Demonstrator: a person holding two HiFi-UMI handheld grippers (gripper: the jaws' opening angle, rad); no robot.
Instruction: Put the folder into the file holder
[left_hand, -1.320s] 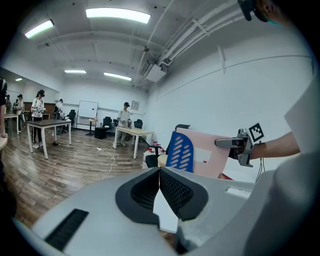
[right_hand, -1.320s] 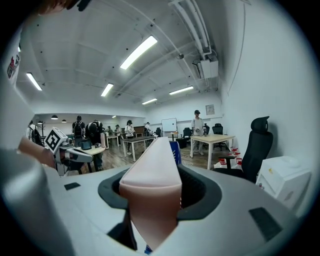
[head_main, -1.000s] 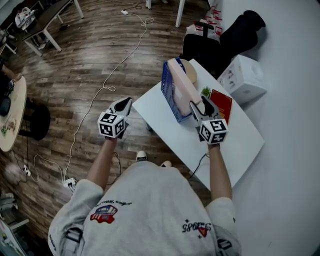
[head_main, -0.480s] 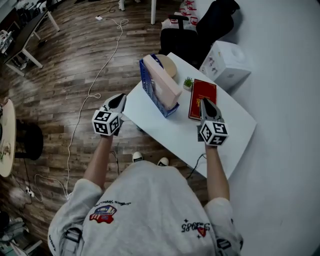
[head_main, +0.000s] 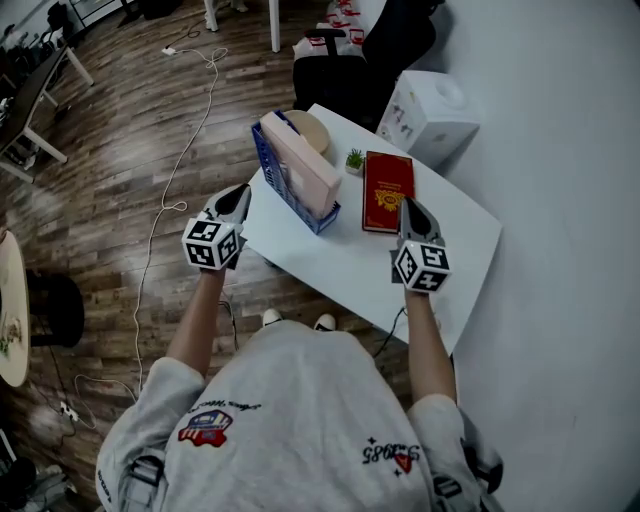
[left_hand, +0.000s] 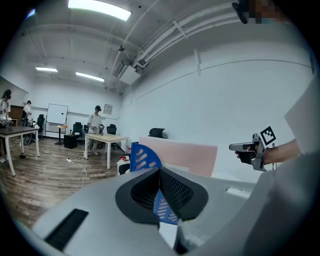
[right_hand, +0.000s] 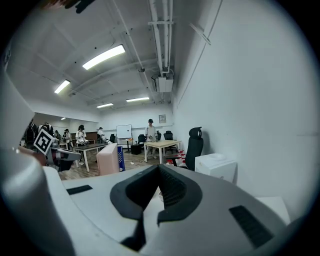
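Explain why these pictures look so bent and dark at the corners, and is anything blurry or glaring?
Head view: wide lens, so the table looks skewed; light is flat, shadows faint, nothing blurred. Left gripper view: round fisheye with black corners, ceiling lamp blown out white. Right gripper view: same fisheye, wall bowed, lamps glaring.

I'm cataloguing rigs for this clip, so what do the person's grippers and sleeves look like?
The left gripper and the right gripper are both grey, tapering to pointed jaws lined with black mesh-textured pads. Each carries a white cube with black square markers. The person wears a light grey short-sleeved T-shirt with small red and dark prints.
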